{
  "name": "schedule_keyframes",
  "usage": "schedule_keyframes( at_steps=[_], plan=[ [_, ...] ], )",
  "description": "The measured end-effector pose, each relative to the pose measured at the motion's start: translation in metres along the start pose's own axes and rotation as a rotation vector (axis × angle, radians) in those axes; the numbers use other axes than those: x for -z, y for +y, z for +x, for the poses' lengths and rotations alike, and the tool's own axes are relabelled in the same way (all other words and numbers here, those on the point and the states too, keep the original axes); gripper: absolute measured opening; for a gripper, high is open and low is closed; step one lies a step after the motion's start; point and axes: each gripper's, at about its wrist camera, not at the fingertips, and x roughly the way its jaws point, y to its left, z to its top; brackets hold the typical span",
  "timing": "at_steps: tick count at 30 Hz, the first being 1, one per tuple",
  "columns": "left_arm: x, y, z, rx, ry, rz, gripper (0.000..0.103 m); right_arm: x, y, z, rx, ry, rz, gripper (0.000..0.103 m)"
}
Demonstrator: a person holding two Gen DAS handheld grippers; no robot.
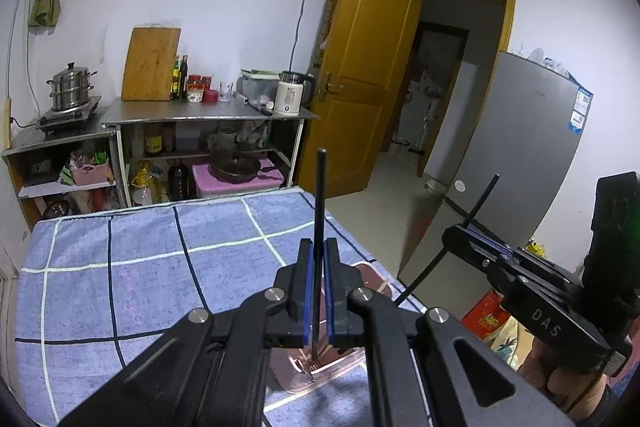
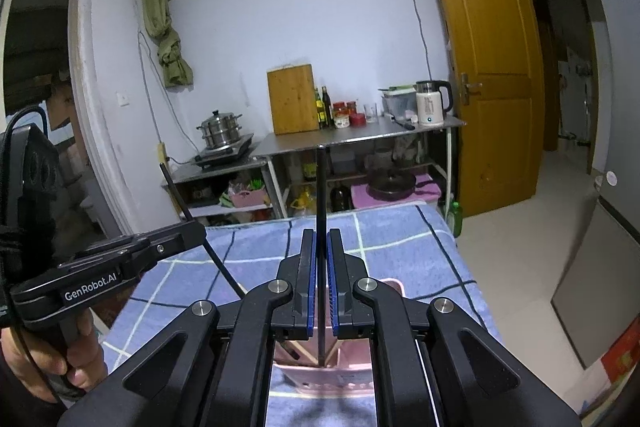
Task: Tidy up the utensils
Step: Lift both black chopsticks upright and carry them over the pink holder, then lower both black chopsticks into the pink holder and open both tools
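In the left wrist view my left gripper [image 1: 319, 247] is shut on a thin black chopstick [image 1: 320, 195] that stands upright between its blue pads. Its lower end hangs over a pink utensil basket [image 1: 372, 277] on the blue checked cloth [image 1: 140, 267]. At the right, my right gripper [image 1: 454, 231] is shut on a second black chopstick [image 1: 480, 199], which is tilted. In the right wrist view my right gripper [image 2: 321, 237] pinches its chopstick [image 2: 321, 187] above the pink basket [image 2: 320, 383], which holds wooden sticks [image 2: 304, 353]. To the left is my left gripper [image 2: 196, 227] with its slanted chopstick [image 2: 174, 191].
A steel counter [image 1: 208, 113] at the far end carries a wooden cutting board [image 1: 150, 65], bottles, jars and a white kettle [image 1: 290, 93]. A steamer pot [image 1: 72, 87] sits on a stove. A yellow door [image 1: 360, 67] and grey fridge [image 1: 520, 155] stand right. A hand [image 2: 40, 359] grips the left handle.
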Motion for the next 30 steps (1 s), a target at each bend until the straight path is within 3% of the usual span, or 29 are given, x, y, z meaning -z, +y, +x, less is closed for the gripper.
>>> schedule_keyframes(
  at_steps=[17, 30],
  plan=[
    [0.036, 0.012, 0.049, -0.004, 0.106, -0.025, 0.005, 0.050, -0.020, 0.053, 0.000, 0.136, 0.044, 0.005],
    [0.049, 0.011, 0.054, -0.020, 0.146, -0.014, 0.006, 0.059, -0.024, 0.060, 0.016, 0.170, 0.038, 0.006]
  ],
)
